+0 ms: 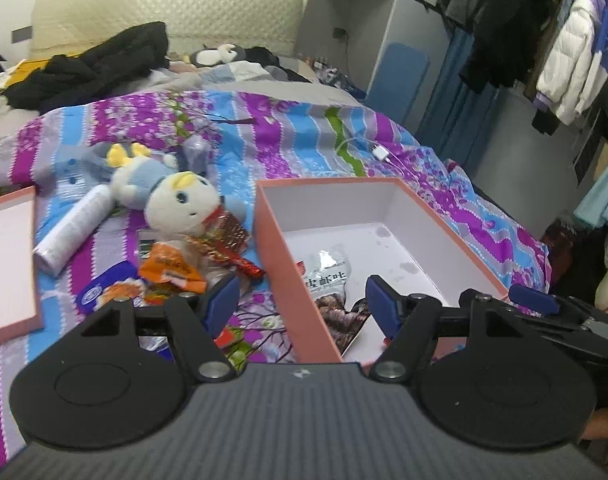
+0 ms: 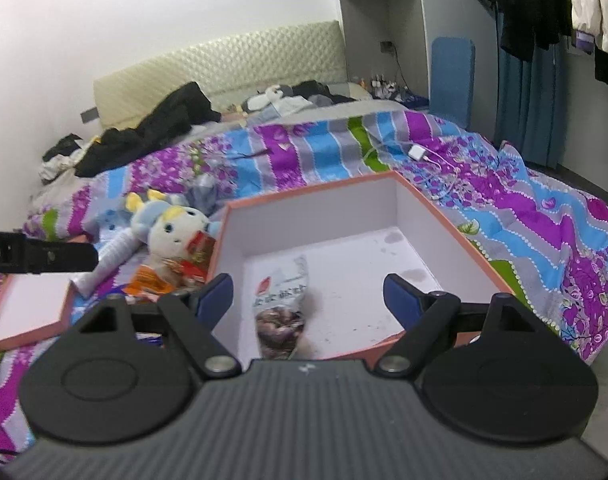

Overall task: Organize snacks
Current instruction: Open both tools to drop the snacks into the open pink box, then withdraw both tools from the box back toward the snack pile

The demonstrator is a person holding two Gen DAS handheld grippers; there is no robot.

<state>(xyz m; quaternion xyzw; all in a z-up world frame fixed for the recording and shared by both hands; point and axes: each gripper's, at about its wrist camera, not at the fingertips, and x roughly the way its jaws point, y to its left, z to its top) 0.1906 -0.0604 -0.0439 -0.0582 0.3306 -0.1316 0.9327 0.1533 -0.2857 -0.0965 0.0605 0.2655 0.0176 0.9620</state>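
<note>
Bedroom, patterned quilt (image 1: 304, 120) as work surface. Pink box (image 1: 282, 248) sits open on it, one snack packet (image 1: 327, 276) lying inside near its left wall. More snacks (image 1: 172, 268) piled left of the box by the plush toy (image 1: 180, 204). Left gripper (image 1: 302, 308) released, empty; right gripper (image 2: 307, 300) likewise, above the box.

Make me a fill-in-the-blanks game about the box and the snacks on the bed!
1. The snack packet lies inside the pink ____.
2. Both the left gripper and the right gripper are ____.
3. The plush toy lies on the ____.
4. The orange snack bag lies ____ the box.

Answers: box; open; bed; outside
</note>
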